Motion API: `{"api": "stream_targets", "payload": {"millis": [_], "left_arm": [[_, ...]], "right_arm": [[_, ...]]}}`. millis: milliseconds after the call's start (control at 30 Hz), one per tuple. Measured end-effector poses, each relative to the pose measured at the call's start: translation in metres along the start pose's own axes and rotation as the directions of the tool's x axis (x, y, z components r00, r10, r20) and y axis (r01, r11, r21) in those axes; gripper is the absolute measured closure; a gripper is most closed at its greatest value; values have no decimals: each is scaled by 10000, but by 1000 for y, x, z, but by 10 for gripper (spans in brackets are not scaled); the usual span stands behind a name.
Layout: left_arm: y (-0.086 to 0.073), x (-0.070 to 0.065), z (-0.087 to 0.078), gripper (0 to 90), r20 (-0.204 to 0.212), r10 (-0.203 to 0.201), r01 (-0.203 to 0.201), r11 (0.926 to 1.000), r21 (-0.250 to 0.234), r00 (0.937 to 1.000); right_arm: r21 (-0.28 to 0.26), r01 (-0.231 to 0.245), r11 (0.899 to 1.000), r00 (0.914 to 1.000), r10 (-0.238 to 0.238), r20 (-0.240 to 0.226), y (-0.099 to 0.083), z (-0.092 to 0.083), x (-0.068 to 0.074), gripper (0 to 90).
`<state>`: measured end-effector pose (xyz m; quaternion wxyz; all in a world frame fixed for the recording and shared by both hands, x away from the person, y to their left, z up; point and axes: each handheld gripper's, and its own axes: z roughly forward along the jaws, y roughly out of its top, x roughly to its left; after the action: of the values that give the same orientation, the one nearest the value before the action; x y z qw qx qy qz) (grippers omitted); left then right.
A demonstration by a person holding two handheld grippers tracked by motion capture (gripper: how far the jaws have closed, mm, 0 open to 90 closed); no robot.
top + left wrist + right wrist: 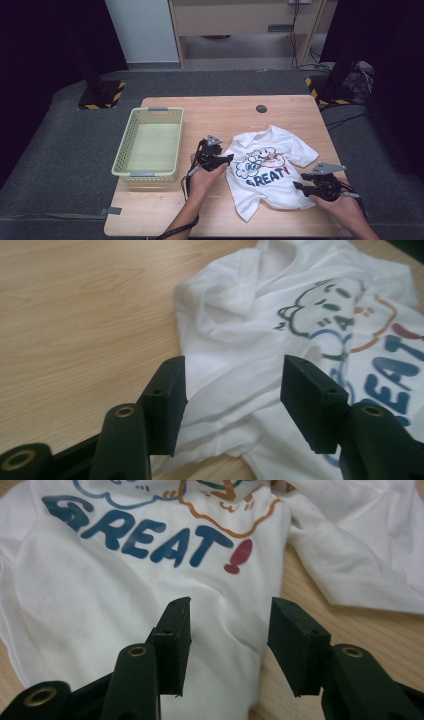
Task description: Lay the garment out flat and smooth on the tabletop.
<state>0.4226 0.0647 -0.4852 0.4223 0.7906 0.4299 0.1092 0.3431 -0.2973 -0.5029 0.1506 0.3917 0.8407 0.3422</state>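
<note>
- Two tongs flank the white T-shirt [270,167] on the tabletop [210,117]: left tongs [226,159] at its sleeve-side edge, right tongs [299,187] by the hem side
- Both stand partly open, gripping nothing (cloth lies beneath and ahead of each)
- Shirt's long axis runs collar-far to hem-near, between them

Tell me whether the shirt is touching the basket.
Apart. In the high view, bare wood and the left claw lie between the shirt and the basket.
</note>
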Motion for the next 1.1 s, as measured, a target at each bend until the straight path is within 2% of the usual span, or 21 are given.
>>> {"api": "stream_targets", "payload": {"millis": [100, 200, 433, 500, 567, 633, 800, 1000, 1100], "left_arm": [[5, -10, 4, 403, 277, 191, -189, 9998, -72, 9994], [7, -16, 13, 389, 446, 315, -319, 9994, 92, 9985], [9, -26, 34, 403, 590, 480, -503, 9980, 373, 9971], [10, -26, 39, 457, 379, 544, -564, 9970, 536, 9978], [10, -24, 41, 514, 282, 331, -349, 9974, 635, 9991], [10, -21, 42, 602, 186, 289, -302, 9972, 688, 9994], [14, -16, 41, 879, 465, 456, -492, 9956, 797, 9979], [24, -9, 30, 895, 294, 564, -586, 9951, 800, 9980], [30, -3, 21, 895, 84, 600, -604, 9956, 711, 9982]], "right_arm": [[-21, 81, 10000, 9999, -81, -68, 5, 7, 4, 497], [76, 58, 10000, 9999, -57, -149, 8, 14, 7, 482], [346, 2, 9994, 9994, 9, -337, 10, 25, 11, 460], [427, 7, 9991, 9996, 6, -300, 11, 28, 11, 474], [470, 47, 9989, 9996, -34, -267, 11, 30, 11, 500], [520, 72, 9986, 9992, -51, -389, 11, 32, 10, 521], [546, 235, 9982, 9988, -211, -444, 10, 32, 8, 665], [410, 207, 9989, 9987, -187, -483, 7, 30, 5, 827], [400, 130, 9991, 9990, -112, -439, 4, 28, 5, 841]]}}
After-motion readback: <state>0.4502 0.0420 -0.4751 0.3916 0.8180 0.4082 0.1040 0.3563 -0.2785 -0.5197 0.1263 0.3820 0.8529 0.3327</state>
